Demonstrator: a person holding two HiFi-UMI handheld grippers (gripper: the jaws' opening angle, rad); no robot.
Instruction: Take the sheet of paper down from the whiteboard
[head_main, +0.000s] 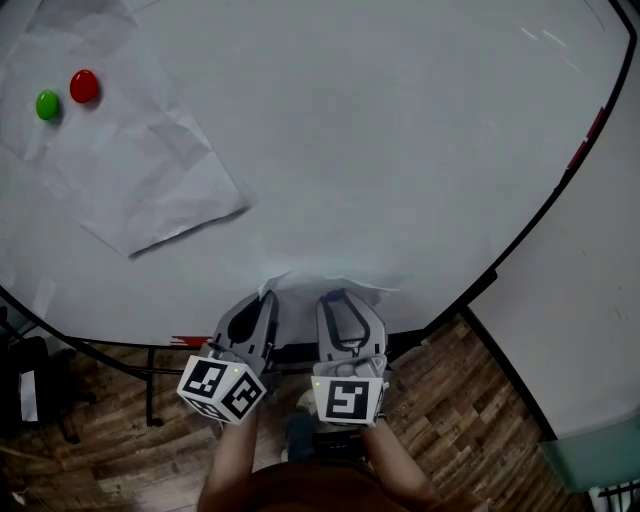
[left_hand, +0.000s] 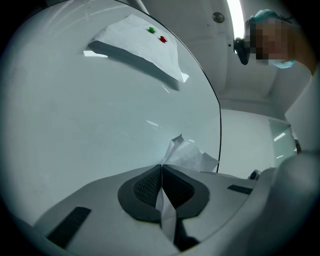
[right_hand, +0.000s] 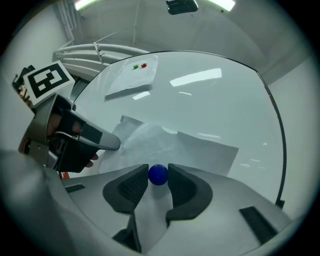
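**Both claws on the lower sheet, at the bottom edge of the whiteboard**

The left claw (left_hand: 161, 167) is clamped fully together on a crumpled corner of the lower sheet (left_hand: 192, 155), and the paper runs down through the pads. The right claw (right_hand: 158, 169) is only narrowly apart, with the blue magnet (right_hand: 158, 175) sitting right between its tips. It looks like both pads touch the magnet, though I can't tell how hard it's gripping. That magnet sits on the same lower sheet (right_hand: 200, 147), which lies against the whiteboard (head_main: 400, 150) just ahead of the claw.

In the head view both claws are at 6 o'clock, side by side: left claw (head_main: 268, 297), right claw (head_main: 335, 297). A bit of the lower sheet (head_main: 320, 283) bunches up just past their tips.

The count:
- two sheets of paper, namely the lower one and an upper sheet (head_main: 130, 150) at 10 o'clock, well apart from the claws
- three magnets: a green magnet (head_main: 47, 104) and a red magnet (head_main: 84, 86) next to each other on the upper sheet, plus the blue one
- two claws, each with a marker cube (head_main: 222, 390)

The upper sheet is creased and its lower corner lifts off the board. The whiteboard has a thin dark frame. Below it at 5 o'clock is a wooden floor (head_main: 450, 400), and at 3 o'clock a pale wall (head_main: 590, 300). The right gripper view shows ceiling lights (right_hand: 222, 4) at 12 o'clock.
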